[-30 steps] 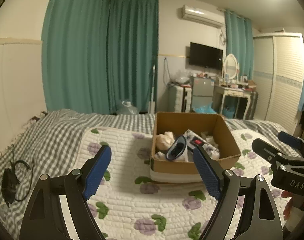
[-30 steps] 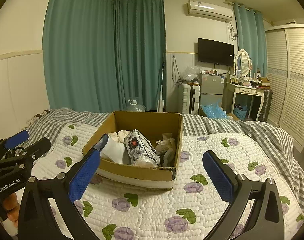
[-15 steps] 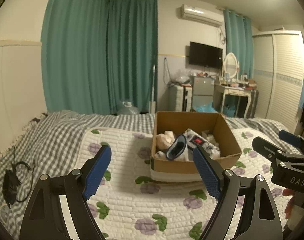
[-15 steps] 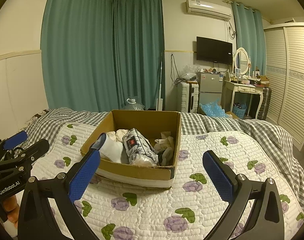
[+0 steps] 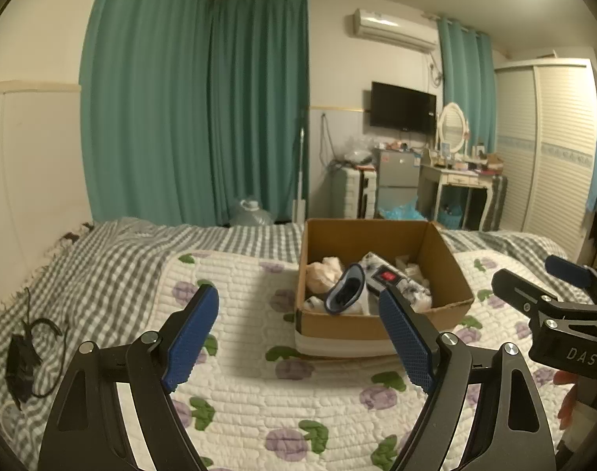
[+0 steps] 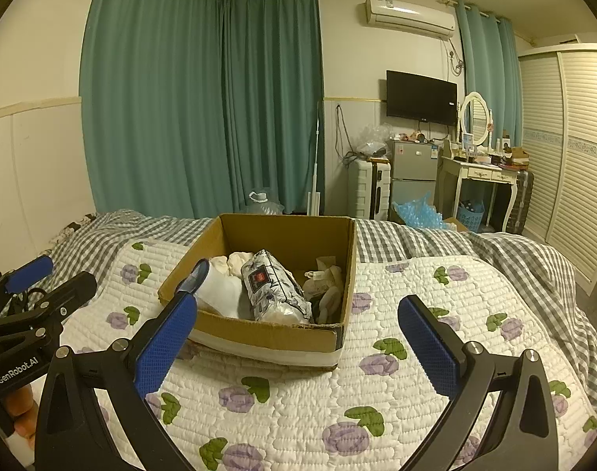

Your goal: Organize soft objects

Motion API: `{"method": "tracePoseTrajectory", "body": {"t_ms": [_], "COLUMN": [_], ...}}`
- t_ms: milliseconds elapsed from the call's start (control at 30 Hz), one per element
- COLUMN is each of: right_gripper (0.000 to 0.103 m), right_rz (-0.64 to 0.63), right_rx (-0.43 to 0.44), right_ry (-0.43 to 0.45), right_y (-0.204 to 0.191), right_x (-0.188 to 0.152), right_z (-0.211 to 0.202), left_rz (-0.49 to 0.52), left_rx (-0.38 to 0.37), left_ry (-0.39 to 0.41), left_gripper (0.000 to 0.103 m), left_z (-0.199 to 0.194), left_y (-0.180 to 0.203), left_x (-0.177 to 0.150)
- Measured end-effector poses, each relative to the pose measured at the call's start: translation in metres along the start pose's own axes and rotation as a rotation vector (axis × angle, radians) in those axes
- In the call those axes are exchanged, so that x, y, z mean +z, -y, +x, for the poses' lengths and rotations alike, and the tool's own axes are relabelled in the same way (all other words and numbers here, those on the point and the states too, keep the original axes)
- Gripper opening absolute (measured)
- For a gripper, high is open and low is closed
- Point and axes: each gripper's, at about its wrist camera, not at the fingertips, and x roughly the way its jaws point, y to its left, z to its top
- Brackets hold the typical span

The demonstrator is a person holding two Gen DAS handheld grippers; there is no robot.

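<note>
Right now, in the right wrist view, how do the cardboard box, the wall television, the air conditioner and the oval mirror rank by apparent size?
1. cardboard box, though it is nearest
2. air conditioner and television, too alike to rank
3. oval mirror

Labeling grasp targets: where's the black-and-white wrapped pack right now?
The pack lies in the cardboard box on the bed, mid-box in the right wrist view, between the white sock on its left and pale cloth on its right.

Teal curtains [image 6: 204, 110], wall television [image 6: 421, 97], air conditioner [image 6: 410, 17], white dressing table [image 6: 481, 180], louvred wardrobe [image 6: 573, 149].
</note>
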Motion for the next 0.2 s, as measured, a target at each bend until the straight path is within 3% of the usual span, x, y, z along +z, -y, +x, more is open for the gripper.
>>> {"method": "tracePoseTrajectory", "body": {"t_ms": [200], "right_gripper": [0.103], "right_rz": [0.0], "right_rx": [-0.001], "right_ry": [-0.003], "right_y": [-0.0004], "right_x": [-0.001], "right_z": [0.0006], "left_rz": [0.003], "left_rx": [-0.004], "left_ry": [0.0], "left_gripper": [0.085], "left_z": [0.0023], "left_y": [-0.0031], "left_x": [-0.0008]}}
